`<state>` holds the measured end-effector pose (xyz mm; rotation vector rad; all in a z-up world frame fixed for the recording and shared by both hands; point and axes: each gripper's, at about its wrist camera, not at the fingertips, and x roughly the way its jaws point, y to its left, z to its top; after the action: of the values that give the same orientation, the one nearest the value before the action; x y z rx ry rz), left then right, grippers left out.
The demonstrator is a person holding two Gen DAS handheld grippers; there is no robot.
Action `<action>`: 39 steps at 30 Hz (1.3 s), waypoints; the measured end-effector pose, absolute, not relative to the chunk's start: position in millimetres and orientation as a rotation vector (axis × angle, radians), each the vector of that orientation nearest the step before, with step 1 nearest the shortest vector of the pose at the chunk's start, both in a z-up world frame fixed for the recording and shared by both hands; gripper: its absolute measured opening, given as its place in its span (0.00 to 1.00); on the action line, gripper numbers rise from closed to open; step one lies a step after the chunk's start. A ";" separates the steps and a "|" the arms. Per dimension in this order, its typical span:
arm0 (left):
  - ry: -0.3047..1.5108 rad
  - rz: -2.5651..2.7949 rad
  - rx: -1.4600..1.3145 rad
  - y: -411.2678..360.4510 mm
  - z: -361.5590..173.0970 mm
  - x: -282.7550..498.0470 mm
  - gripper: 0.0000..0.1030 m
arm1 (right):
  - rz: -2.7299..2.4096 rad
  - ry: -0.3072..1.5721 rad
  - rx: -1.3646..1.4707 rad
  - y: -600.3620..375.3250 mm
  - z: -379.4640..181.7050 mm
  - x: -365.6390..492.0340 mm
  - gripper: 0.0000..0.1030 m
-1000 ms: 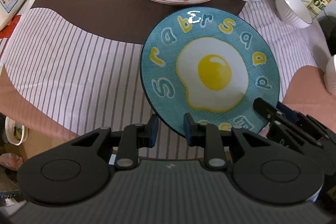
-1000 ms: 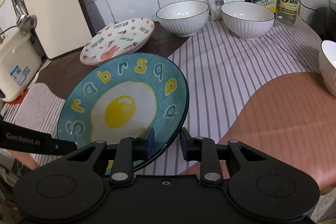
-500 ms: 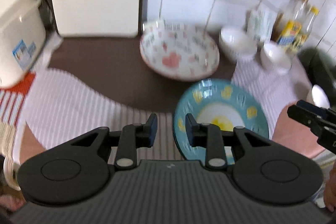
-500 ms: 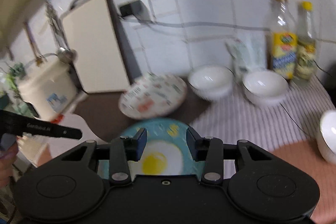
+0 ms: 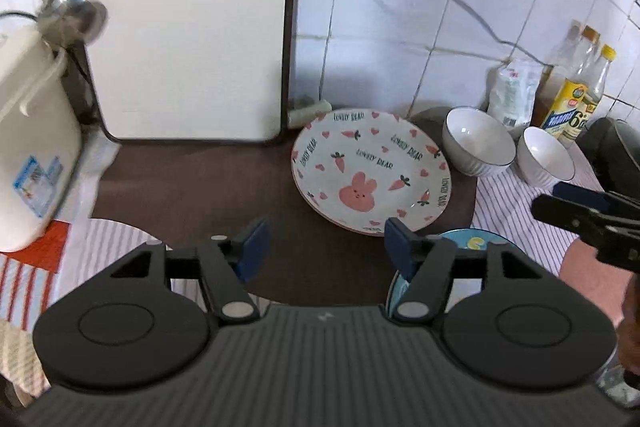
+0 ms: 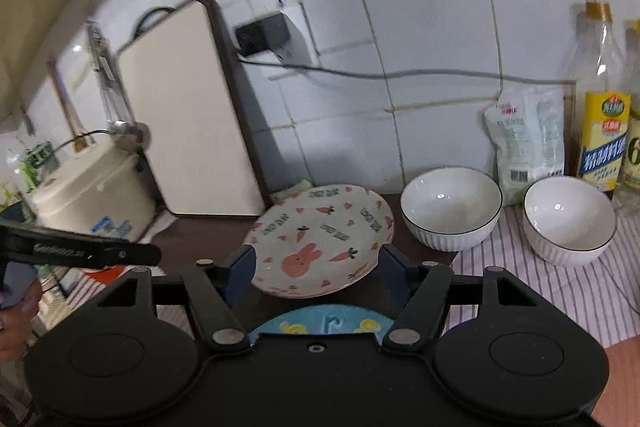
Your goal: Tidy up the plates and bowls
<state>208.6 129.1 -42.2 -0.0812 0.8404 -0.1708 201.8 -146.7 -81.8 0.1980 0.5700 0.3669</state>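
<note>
The blue egg plate (image 5: 474, 242) now lies low at about 5 o'clock in my left view, mostly hidden behind my left gripper (image 5: 324, 241). A second ago both grippers were closed on its rim and it filled the frame; now both have let go and pulled back and up. I read that as the plate having been set down on the cloth, but not stacked with anything yet.

My left gripper's jaws are spread wide and empty. My right gripper (image 6: 316, 267) is likewise spread wide with nothing between its pads, and in its view the blue plate shows only as a sliver at 6 o'clock, under the gripper body.

Just beyond, at 12 o'clock from the blue plate, sits the bunny plate (image 5: 372, 171) on the brown mat, apart from it. At 2 o'clock stand two white bowls (image 6: 451, 213) (image 6: 570, 219), side by side and not nested. Behind them are a white packet (image 6: 528, 143) and a yellow-labelled bottle (image 6: 602, 131).

I cannot tell whether the blue plate rests flat, since most of it is covered. Its far rim and the bunny plate's near rim may be touching or just beside; the gripper blocks that.
</note>
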 end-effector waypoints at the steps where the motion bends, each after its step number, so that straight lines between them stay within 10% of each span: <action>1: 0.849 -0.181 -0.091 130.4 -45.4 214.9 0.64 | 0.361 0.587 0.202 -145.5 -85.5 209.8 0.71; 31: 0.916 -0.143 -0.205 136.4 -152.5 333.3 0.58 | 0.221 0.865 0.472 -138.1 -177.3 350.2 0.69; 39: 0.995 -0.187 -0.281 138.7 -170.2 344.1 0.22 | 0.172 0.889 0.461 -132.5 -175.5 358.4 0.33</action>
<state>344.1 138.7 -170.2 -0.2808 0.9951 -0.1866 358.4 -132.5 -175.5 0.4610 0.8890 0.1720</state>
